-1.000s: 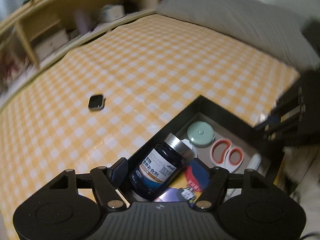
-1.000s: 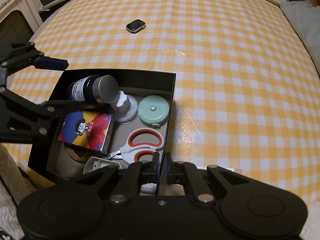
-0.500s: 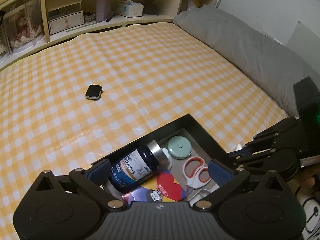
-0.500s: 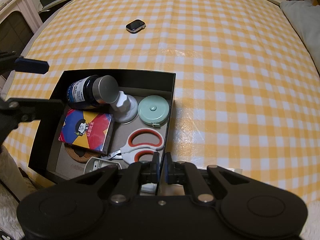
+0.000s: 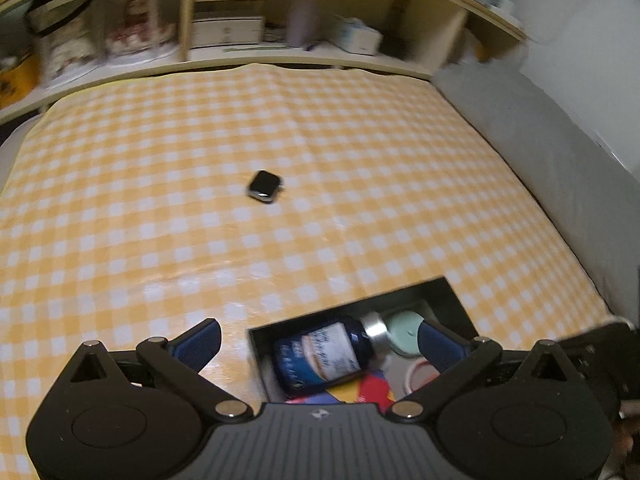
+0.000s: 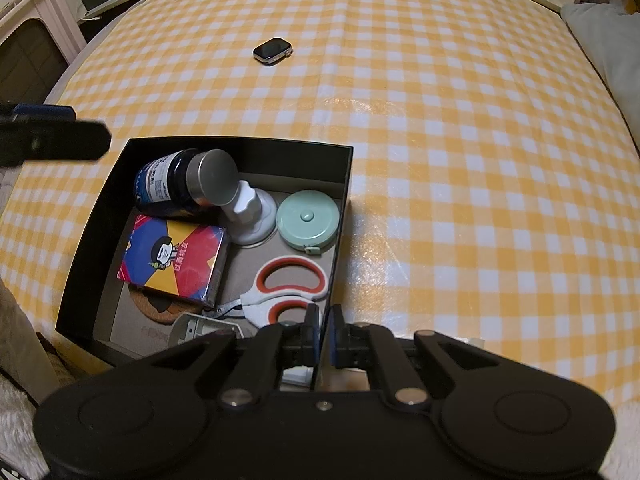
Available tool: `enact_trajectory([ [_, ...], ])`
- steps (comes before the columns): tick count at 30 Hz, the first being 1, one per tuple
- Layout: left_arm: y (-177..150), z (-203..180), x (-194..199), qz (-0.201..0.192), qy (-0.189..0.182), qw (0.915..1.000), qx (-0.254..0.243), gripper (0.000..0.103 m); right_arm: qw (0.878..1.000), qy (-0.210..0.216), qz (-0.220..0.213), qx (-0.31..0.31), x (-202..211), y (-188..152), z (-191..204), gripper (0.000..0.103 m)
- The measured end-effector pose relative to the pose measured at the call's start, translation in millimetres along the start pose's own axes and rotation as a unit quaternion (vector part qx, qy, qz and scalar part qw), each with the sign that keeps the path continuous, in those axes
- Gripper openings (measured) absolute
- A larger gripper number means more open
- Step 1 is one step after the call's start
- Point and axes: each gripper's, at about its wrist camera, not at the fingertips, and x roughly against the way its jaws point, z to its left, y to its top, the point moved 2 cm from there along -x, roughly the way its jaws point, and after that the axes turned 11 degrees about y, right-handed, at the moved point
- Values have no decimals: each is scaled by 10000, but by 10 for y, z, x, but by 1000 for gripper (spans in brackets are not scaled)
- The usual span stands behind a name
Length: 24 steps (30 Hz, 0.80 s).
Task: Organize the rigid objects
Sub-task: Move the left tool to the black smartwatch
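A black box (image 6: 100, 220) stands at the near edge of the yellow-checked table. In it lie a dark bottle (image 6: 176, 184) on its side, a colourful card pack (image 6: 172, 260), a mint tape measure (image 6: 308, 220), red-handled scissors (image 6: 288, 288) and a white knob (image 6: 250, 216). My left gripper (image 5: 320, 340) hangs wide open above the box's far corner, the bottle (image 5: 320, 356) lying free below it. My right gripper (image 6: 324, 340) is shut on the box's thin right wall. A smartwatch (image 5: 264, 186) lies alone mid-table, also seen in the right wrist view (image 6: 273, 51).
Wooden shelves (image 5: 240, 32) with boxes and jars run along the table's far edge. A grey cushion (image 5: 540, 128) lies along the right side. One finger of the left gripper (image 6: 52, 140) shows left of the box. A white cabinet (image 6: 32, 32) stands at far left.
The left gripper's jaws spread wide off the bottle, which stays lying in the box. That gripper rolled level and drew back and up. The right gripper has not moved.
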Motion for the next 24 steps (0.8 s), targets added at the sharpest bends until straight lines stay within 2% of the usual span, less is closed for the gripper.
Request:
enact_trajectory([
  [8, 96, 348, -309, 310, 354, 9943, 954, 103, 10000, 0, 7, -2, -2, 7, -2, 5],
  [16, 271, 705, -734, 643, 845, 9783, 1780, 103, 10000, -2, 12, 1, -3, 7, -4, 5],
  [20, 431, 745, -929, 635, 1026, 9772, 1746, 103, 10000, -1, 13, 0, -4, 8, -4, 5],
  [24, 649, 628, -1130, 395, 1124, 9834, 1368, 103, 10000, -5, 14, 5, -5, 10, -2, 5],
])
